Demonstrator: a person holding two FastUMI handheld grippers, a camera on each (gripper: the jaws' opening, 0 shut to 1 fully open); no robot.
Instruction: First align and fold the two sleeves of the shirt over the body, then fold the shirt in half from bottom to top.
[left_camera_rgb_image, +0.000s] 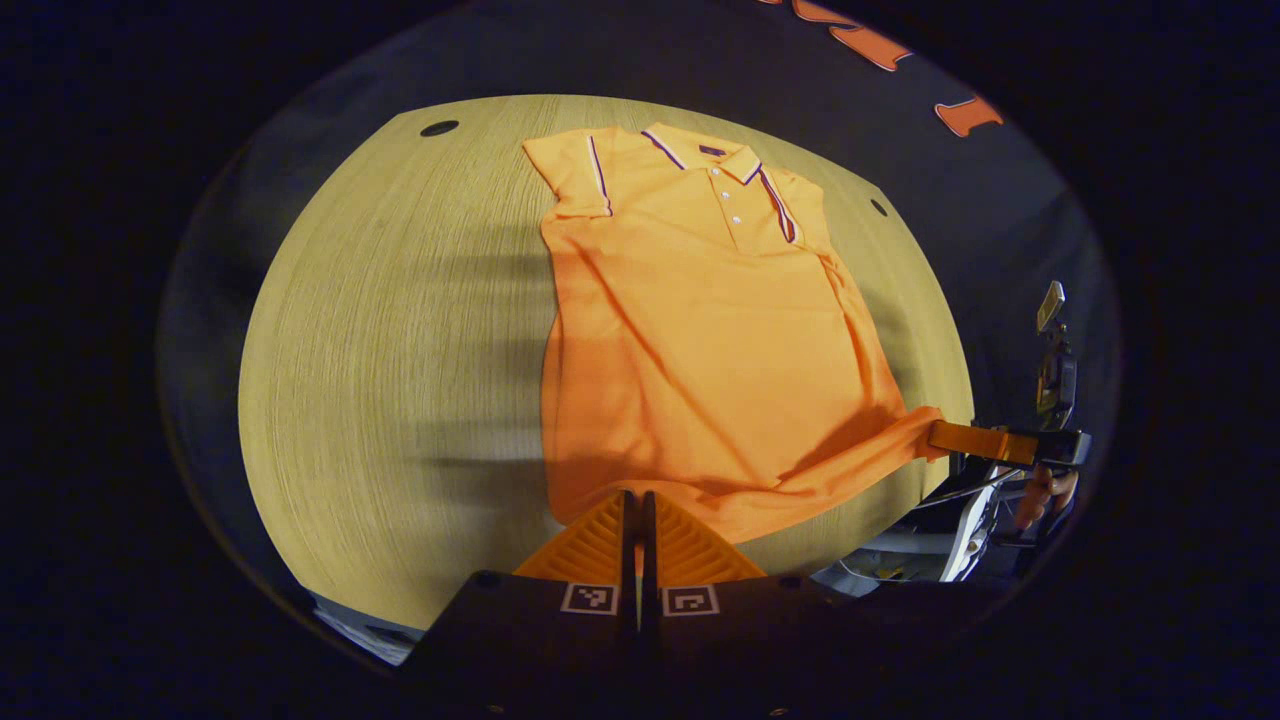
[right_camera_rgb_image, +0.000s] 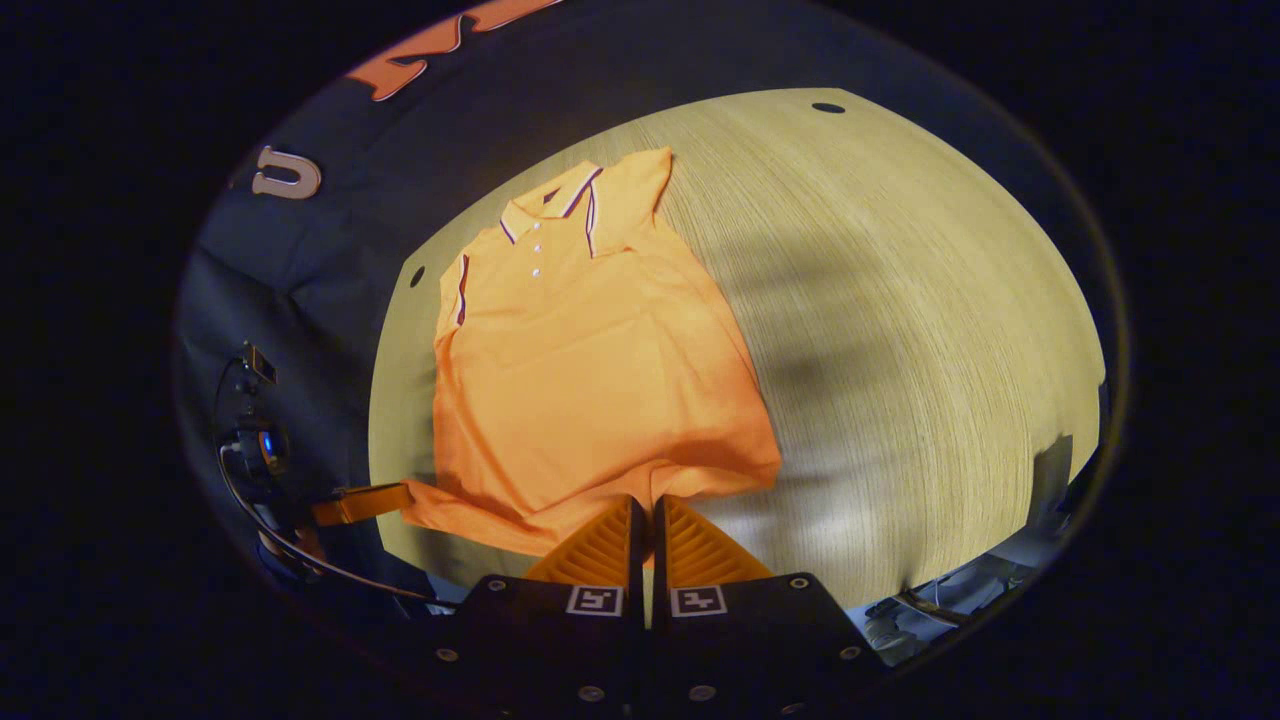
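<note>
An orange polo shirt (left_camera_rgb_image: 700, 330) lies face up on the wooden table (left_camera_rgb_image: 400, 350), collar at the far end. Both short sleeves are turned in over the chest, their striped cuffs beside the placket. My left gripper (left_camera_rgb_image: 640, 497) is shut on the bottom hem at one corner. The right gripper (left_camera_rgb_image: 940, 438) pinches the other hem corner, which is pulled out toward the table edge. In the right gripper view the shirt (right_camera_rgb_image: 580, 370) stretches away from my right gripper (right_camera_rgb_image: 645, 500), which is shut on the hem. The left gripper (right_camera_rgb_image: 400, 497) holds the far corner there.
Small dark holes (left_camera_rgb_image: 439, 128) (left_camera_rgb_image: 878, 207) mark the table's far corners. A hand (left_camera_rgb_image: 1040, 490) with cables holds the right gripper beyond the near table edge. Bare wood (right_camera_rgb_image: 900, 300) spreads wide beside the shirt.
</note>
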